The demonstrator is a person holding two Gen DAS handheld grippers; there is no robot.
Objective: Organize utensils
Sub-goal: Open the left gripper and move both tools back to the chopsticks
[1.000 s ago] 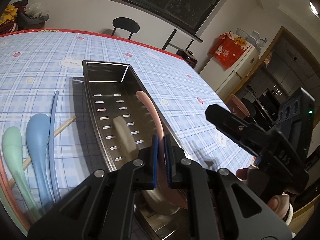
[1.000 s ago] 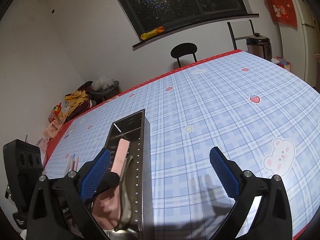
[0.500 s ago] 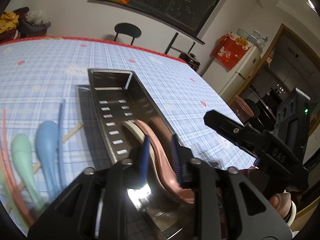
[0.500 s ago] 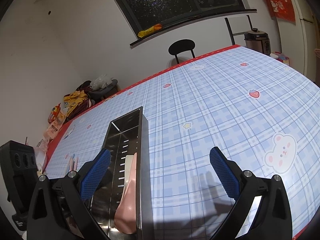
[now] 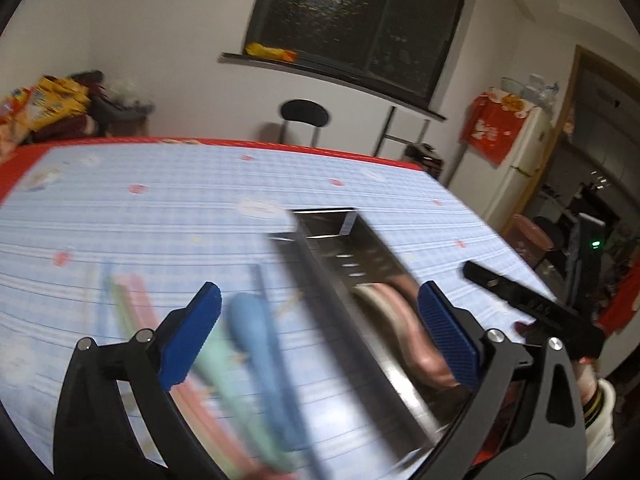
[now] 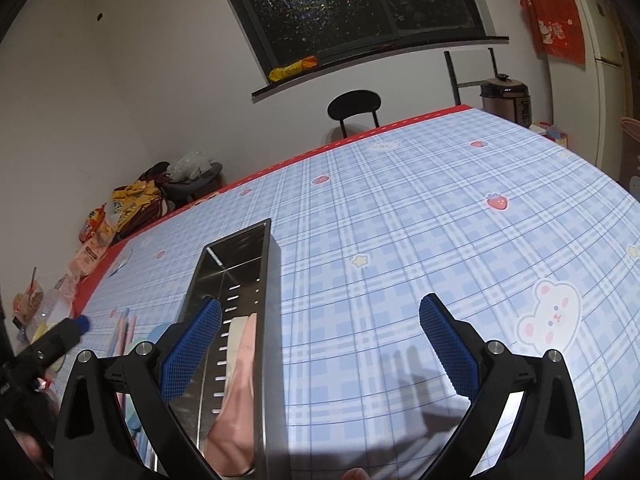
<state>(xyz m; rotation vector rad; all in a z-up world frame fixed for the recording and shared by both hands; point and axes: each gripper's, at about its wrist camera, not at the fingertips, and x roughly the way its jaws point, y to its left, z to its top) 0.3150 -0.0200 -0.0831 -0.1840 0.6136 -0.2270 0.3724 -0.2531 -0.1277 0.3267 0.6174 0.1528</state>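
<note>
One metal tray (image 6: 269, 320), two spoons inside it, one chair (image 6: 354, 109).

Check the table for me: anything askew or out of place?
Nothing damaged or spilled. The pink spoon and a beige one lie in the metal tray; several spoons remain loose on the tablecloth beside it, unsorted.

Bright indoor light, night-dark window (image 6: 348, 4), fisheye-bent edges, left-wrist view motion-blurred, right-wrist view sharp.

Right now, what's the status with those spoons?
Left gripper just opened, empty; right gripper open, idle. Pink spoon in tray. Blue spoon on table, path clear.
</note>
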